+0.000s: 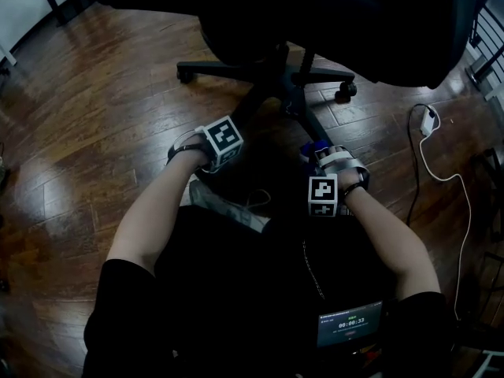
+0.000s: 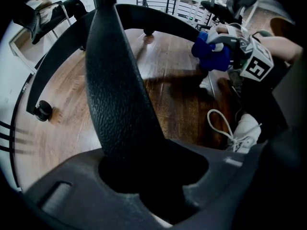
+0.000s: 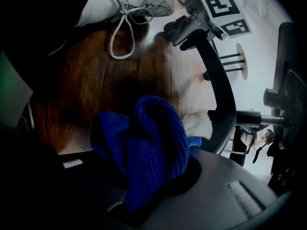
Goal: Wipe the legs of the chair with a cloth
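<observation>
Chair legs: black spokes (image 1: 228,68) of a rolling base, fanned from a hub (image 1: 276,77) with casters (image 1: 344,91) at the tips. They stand on the wood floor (image 1: 94,132), well in from its far edge.
Step in hand: judged to be the start of a wipe on one leg, with the cloth (image 1: 313,150) presented to it and the base steadied from the other side.
Head view, left gripper: (image 1: 211,157) points down over the near-left leg with its marker cube uppermost; the tips are hidden beneath.
Head view, right gripper: (image 1: 323,162) lies just beside the leg running toward the person, with the blue cloth at its front, near that leg's outer end.
Left gripper view, grip: the jaws are clasped round the held leg (image 2: 120,95), textured black, which fills the gap between them and rises toward the hub.
Left gripper view, cloth: it shows at upper right, at the tip of the neighbouring leg (image 2: 168,23). It looks to lie against the leg, but contact is not certain.
Right gripper view, grip: the jaws are clenched on the bunched cloth, whose thick fold stands out ahead of them.
Right gripper view, surroundings: the held leg curves down the right side and a white shoe (image 3: 139,1) is at top. The leg under the cloth is not visible.
Next move calls for: firm pressure of the cloth on the neighbouring leg and a stroke along it toward the hub, while the left grip stops the base from rolling.
</observation>
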A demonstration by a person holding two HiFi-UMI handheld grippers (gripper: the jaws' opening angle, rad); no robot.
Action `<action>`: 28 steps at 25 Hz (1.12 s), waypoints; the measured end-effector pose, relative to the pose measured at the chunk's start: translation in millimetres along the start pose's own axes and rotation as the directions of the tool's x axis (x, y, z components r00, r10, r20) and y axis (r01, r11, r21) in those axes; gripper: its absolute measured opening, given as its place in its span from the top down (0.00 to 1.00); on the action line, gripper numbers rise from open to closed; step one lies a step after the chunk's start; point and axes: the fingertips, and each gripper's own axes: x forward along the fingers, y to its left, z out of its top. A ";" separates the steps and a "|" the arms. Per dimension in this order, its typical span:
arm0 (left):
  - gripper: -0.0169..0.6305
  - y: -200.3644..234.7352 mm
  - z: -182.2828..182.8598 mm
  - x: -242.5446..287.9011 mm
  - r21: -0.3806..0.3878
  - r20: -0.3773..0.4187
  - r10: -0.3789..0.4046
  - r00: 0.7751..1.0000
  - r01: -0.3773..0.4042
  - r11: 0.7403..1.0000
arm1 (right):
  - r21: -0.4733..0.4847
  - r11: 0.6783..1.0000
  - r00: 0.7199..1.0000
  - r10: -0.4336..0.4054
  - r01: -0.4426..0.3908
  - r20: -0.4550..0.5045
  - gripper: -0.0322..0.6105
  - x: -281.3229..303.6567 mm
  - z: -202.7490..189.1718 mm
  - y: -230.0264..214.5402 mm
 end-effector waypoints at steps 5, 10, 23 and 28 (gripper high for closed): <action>0.73 -1.3 -3.9 -3.5 0.019 -0.019 -0.005 1.000 0.005 1.000 | -0.002 0.999 0.998 -0.050 0.050 0.023 0.80 7.9 10.1 -24.0; 0.73 -2.0 -3.0 -11.8 0.029 -0.041 -0.010 0.999 0.011 1.000 | -0.038 0.994 0.994 -0.104 0.103 -0.016 0.80 28.0 21.2 -77.1; 0.73 4.0 -2.8 -11.2 0.048 -0.012 0.012 1.000 -0.011 0.999 | 0.018 0.985 0.984 -0.175 0.174 0.032 0.80 46.7 58.1 -164.1; 0.73 5.2 -0.6 -6.9 0.047 -0.011 0.020 1.000 -0.020 0.999 | -0.081 0.990 0.993 -0.116 0.116 0.011 0.80 31.2 35.6 -100.1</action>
